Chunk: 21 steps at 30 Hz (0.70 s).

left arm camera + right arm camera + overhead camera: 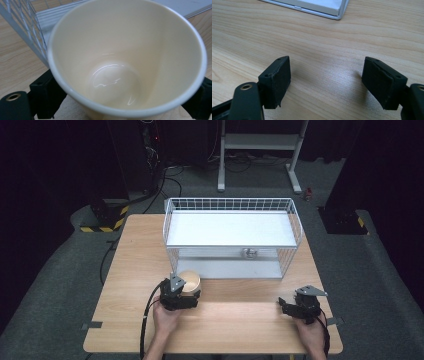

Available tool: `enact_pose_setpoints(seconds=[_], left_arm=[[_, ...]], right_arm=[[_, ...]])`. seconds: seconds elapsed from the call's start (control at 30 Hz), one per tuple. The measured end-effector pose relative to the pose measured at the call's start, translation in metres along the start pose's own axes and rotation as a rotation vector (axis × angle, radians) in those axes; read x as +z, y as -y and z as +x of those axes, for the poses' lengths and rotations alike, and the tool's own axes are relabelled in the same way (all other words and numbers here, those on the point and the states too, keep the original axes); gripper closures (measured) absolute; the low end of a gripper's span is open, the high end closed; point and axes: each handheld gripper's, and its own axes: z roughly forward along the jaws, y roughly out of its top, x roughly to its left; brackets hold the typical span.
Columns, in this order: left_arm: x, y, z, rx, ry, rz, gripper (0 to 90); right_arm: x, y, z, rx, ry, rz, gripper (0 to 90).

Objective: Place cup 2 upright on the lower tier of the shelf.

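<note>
A cream cup stands upright on the wooden table, just in front of the white wire rack. My left gripper is shut on it. In the left gripper view the empty cup looms large, with a black pad pressed against its wall on either side. My right gripper rests low near the table's front right. Its jaws stand open in the right gripper view, where my right gripper has only bare wood between its fingers.
The two-level wire rack takes up the middle back of the table; a small metal object lies on its lower shelf. A corner of the rack's base lies ahead of my right gripper. Black stands and cables are on the floor beyond.
</note>
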Motion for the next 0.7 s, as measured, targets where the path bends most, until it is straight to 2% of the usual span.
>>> enact_pose_setpoints(seconds=[0.07,0.23,0.47,0.6,0.7], left_arm=[[-0.001,-0.002,-0.002,-0.002,0.007,-0.007,8.9],[0.000,-0.011,-0.009,0.028,0.018,-0.008,8.9],[0.001,-0.018,-0.011,0.018,0.031,-0.012,8.9],[0.002,-0.022,-0.013,0.035,0.039,-0.006,8.9],[0.003,-0.026,-0.013,0.026,0.043,-0.015,8.9]], right_arm=[[0.000,0.000,0.000,0.000,0.000,0.000,23.1],[0.000,0.000,0.000,0.001,0.000,0.000,23.1],[0.000,0.000,0.000,0.001,0.000,0.000,23.0],[0.000,0.000,0.000,0.002,0.000,0.000,22.9],[0.000,0.000,0.000,0.001,0.000,0.000,22.9]])
